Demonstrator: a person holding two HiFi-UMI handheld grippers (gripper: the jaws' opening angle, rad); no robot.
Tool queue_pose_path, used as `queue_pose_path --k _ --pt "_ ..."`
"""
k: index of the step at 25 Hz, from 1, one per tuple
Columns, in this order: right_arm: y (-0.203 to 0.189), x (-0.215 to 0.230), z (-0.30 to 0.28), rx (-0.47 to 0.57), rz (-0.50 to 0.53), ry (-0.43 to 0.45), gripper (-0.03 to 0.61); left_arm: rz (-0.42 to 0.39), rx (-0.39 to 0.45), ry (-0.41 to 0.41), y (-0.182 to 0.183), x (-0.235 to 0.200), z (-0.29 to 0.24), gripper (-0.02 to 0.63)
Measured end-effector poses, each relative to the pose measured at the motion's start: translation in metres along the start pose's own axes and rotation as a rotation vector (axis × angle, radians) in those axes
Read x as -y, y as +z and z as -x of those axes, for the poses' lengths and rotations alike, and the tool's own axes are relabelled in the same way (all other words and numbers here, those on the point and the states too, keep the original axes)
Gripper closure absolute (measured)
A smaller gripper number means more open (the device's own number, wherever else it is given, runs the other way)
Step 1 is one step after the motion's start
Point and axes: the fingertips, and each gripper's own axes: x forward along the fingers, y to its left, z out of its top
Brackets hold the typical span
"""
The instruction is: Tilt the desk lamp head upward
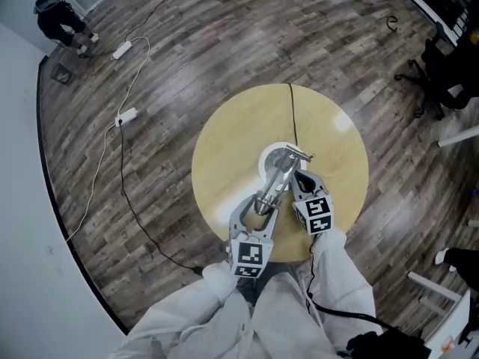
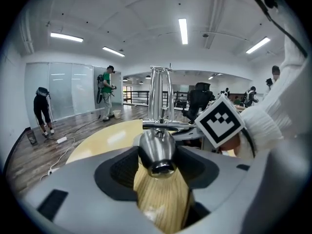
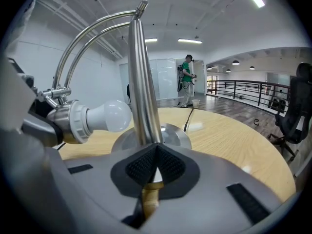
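Lamp head (image 2: 157,152) between wide jaws of your left gripper (image 1: 258,209), your right gripper (image 3: 155,147) pinched shut by the post (image 3: 141,82)

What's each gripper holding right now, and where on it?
Nothing held. Left gripper open around the lamp head; right gripper shut, tips at the lamp pole.

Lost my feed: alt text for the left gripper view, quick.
The left gripper has its jaws open either side of the metal lamp head, not pressing on it. Behind it the lamp's upright rods rise from a round wooden table, and a white sleeve fills the right edge.
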Motion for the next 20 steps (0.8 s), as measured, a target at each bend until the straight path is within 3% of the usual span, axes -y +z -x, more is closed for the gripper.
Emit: queue_pose_path --k 13,20 --pt "-0.004 -0.001 0.000 -0.021 0.012 0.000 0.566 0.020 -0.092 -0.027 0.002 0.001 0.022 0.373" --pt "-0.004 -0.002 0.001 -0.039 0.030 0.007 0.566 0.039 -0.097 -0.031 0.010 0.004 0.042 0.376"
